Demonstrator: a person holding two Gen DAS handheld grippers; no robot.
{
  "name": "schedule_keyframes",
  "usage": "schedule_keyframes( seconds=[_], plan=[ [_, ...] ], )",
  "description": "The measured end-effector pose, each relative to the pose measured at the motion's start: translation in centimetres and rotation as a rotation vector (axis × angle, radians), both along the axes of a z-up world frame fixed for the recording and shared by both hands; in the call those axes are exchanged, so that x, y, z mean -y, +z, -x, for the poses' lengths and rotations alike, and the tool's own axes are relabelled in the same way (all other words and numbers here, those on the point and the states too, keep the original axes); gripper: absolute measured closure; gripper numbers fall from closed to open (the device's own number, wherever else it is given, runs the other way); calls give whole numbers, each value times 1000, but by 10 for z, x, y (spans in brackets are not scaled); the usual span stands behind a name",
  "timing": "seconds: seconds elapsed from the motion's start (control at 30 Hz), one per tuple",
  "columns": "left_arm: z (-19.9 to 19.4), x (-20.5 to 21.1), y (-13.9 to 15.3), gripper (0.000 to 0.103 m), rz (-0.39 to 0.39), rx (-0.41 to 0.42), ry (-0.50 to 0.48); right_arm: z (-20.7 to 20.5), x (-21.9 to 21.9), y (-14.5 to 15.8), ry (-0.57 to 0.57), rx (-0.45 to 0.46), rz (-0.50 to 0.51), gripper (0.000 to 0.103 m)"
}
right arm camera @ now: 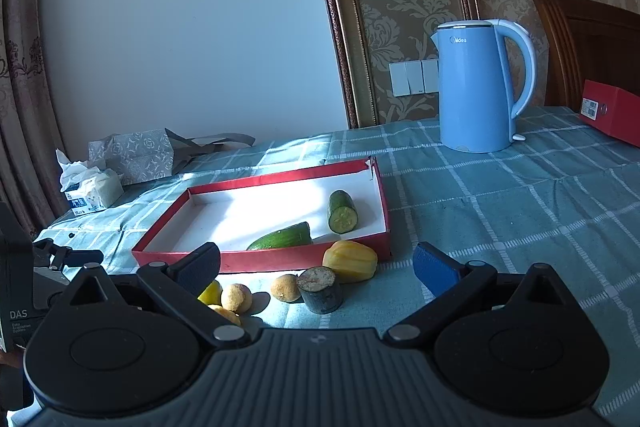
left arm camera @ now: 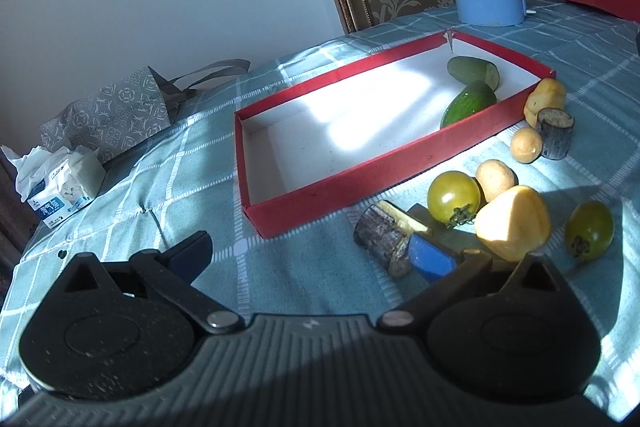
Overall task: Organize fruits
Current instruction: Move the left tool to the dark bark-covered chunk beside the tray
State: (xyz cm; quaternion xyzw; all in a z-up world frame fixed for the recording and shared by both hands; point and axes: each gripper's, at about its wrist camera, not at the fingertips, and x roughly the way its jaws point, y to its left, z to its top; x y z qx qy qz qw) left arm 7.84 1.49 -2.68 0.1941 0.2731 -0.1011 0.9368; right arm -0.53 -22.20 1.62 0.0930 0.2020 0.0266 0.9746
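Red shallow cardboard tray (left arm camera: 360, 183), frame centre, holds two green cucumber pieces (left arm camera: 468, 103); yellow fruits, green tomatoes (left arm camera: 454, 197) wait lower right on tabletop. My left claw (left arm camera: 316, 251), right claw (right arm camera: 320, 267) wide open, empty.

left hand-held gripper (left arm camera: 316, 259): black ribbed body | two round black housings | silver pivot screws | blue finger pads (left arm camera: 430, 259) || right hand-held gripper (right arm camera: 318, 267): same black build | silver screws | blue pads (right arm camera: 434, 269)

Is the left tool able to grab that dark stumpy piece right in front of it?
Probably yes. The left tool is open, and the dark stumpy piece lies on the cloth just ahead beside its blue finger pad, with nothing covering it.
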Motion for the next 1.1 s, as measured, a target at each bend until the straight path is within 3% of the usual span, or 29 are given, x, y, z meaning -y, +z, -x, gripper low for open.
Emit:
schedule_keyframes(
  seconds=[0.2, 0.37, 0.5, 0.93, 1.1],
  plan=[
    [1, -12, 15, 0, 117, -18, 3, -3, 2, -2, -5, -5, -8, 0],
    [0, 2, 15, 0, 125, -38, -27, -2, 4, -3, -12, -7, -10, 0],
    [-1, 8, 10, 0, 159, -77, -127, -2, 2, -1, -9, 0, 4, 0],
    [-22, -1, 11, 0, 129, -146, -382, -4, 3, -5, -16, -7, 5, 0],
    [-24, -1, 11, 6, 93, -165, -444, -4, 3, -6, -19, -5, 10, 0]
  ],
)
